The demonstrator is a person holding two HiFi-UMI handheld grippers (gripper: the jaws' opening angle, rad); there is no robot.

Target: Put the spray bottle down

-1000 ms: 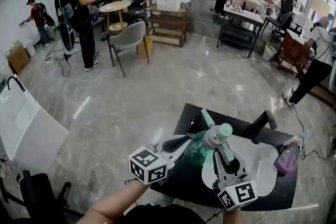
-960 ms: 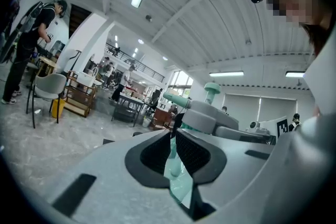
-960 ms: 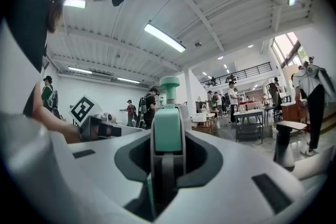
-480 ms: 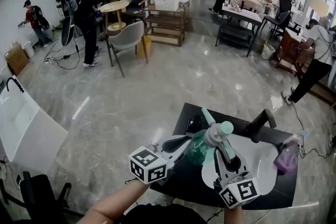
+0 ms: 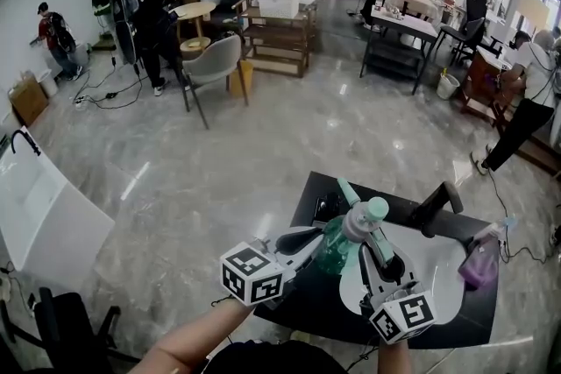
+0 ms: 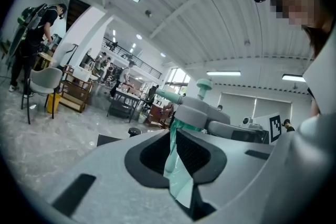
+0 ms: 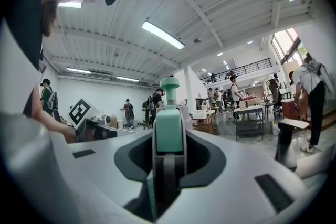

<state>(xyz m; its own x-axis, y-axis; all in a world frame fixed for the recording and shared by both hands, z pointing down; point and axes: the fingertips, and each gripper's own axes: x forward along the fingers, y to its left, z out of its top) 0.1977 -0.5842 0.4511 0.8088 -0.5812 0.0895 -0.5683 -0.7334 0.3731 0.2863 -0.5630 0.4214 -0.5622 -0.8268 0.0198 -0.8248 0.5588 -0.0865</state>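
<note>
Head view: the spray bottle [image 5: 344, 239] hangs tilted over the worktop's [image 5: 465, 321] near-left edge, with its nozzle pointing away. The left hand-held gripper [image 5: 314, 243] meets its body and the right hand-held gripper [image 5: 372, 234] its head.

Left gripper view: the jaws are clamped on the green body.

Right gripper view: the jaws grasp the trigger head, which is unclear from above.

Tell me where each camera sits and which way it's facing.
Head view: on the person's head, facing down at the spray bottle over a sink; left gripper, right gripper, a forearm show.
Left gripper view: on that gripper, facing level along jaws shut on the bottle's body.
Right gripper view: likewise, jaws shut on its sprayer top.
Shared: the bottle.
</note>
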